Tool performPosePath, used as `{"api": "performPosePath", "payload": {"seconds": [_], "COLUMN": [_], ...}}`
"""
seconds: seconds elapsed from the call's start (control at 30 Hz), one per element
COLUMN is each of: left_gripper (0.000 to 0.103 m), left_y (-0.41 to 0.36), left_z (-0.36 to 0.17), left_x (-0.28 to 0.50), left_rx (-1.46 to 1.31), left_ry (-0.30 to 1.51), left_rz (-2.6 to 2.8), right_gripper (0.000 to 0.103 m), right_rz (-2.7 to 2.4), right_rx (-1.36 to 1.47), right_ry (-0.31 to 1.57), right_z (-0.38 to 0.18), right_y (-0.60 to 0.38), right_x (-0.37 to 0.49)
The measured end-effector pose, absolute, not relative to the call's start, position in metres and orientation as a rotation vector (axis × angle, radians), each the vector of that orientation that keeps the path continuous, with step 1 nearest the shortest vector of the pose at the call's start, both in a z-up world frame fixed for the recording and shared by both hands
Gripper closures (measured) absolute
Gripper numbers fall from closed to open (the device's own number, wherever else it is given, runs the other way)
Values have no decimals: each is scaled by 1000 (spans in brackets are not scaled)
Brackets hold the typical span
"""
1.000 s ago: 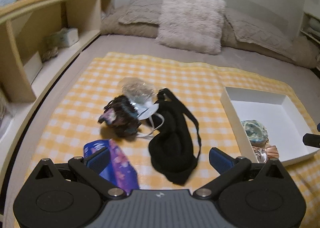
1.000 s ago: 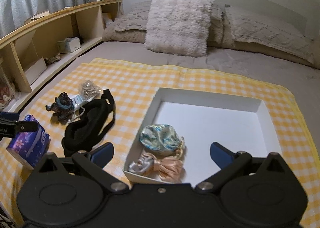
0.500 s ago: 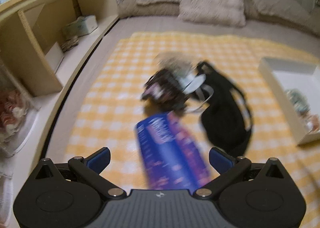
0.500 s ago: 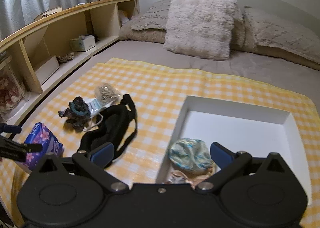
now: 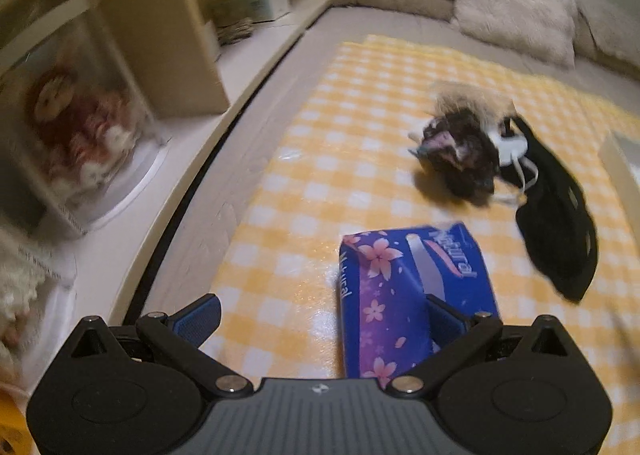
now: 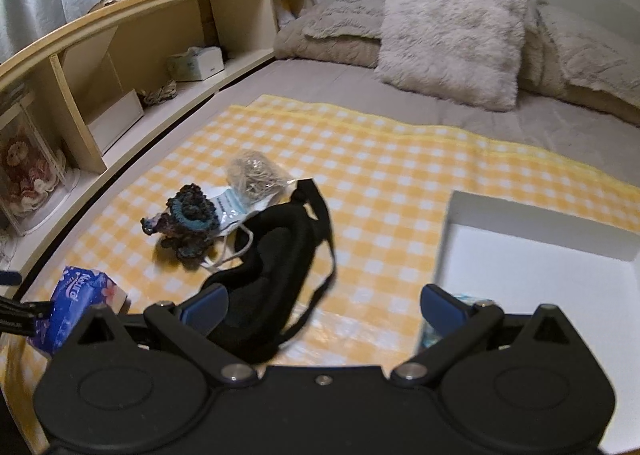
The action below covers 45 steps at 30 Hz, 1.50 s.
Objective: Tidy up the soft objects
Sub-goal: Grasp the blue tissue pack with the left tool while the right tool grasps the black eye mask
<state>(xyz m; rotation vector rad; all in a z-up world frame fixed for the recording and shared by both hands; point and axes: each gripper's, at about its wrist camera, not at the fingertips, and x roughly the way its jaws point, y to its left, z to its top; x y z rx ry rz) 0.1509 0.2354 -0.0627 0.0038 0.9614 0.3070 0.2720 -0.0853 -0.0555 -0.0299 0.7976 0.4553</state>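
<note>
Currently my left gripper (image 5: 318, 315) is spread wide w/ nothing held; the blue tissue pack (image 5: 412, 295) lies on the yellow checked cloth (image 5: 328, 127) under its right finger. My right gripper (image 6: 322, 301), also released, hangs above the black eye mask (image 6: 276, 275), beside the white box (image 6: 540, 255).

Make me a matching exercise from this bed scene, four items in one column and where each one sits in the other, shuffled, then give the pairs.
Column one:
1. tissue pack
2. black eye mask
3. white box
4. fluffy pillow

Column two:
A. at the head of the bed, off the checked cloth
B. right side of the checked cloth
C. near left corner of the cloth, beside the left gripper
D. middle of the cloth, next to the dark scrunchie

Pairs: 1-C, 2-D, 3-B, 4-A
</note>
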Motion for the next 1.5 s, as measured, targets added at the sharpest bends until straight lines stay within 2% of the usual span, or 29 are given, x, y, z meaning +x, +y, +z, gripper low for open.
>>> {"api": "performPosePath", "payload": {"seconds": [0.33,0.53,0.7,0.77,1.03,1.2,1.3,1.4,1.5], "left_gripper": [0,0,0,0,0,0,0,0,0], "left_y": [217,196,187,186,186,182,183,189,196], "left_z": [-47,-60,-77,-83,-98,-103,-106,-110,-119], "left_x": [154,170,180,182,188,191,189,187,187], "left_rx": [-178,-146,-98,-81,-53,-19,-2,-3,-28], "left_ry": [896,948,1007,1026,1073,1085,1092,1113,1142], "left_rz": [159,123,125,133,175,187,199,230,244], "right_gripper": [1,6,14,18,20,20,20,31,36], "right_rz": [426,347,329,308,258,343,374,409,432], "right_rx": [139,212,263,253,233,-30,-43,-63,-100], "right_ry": [900,1004,1067,1080,1041,987,996,1011,1013], "right_z": [-90,-121,-141,-150,-157,-161,-162,-161,-159], "right_y": [-44,-24,-11,-5,7,29,18,3,-6], "right_x": [313,334,348,352,368,356,350,347,341]}}
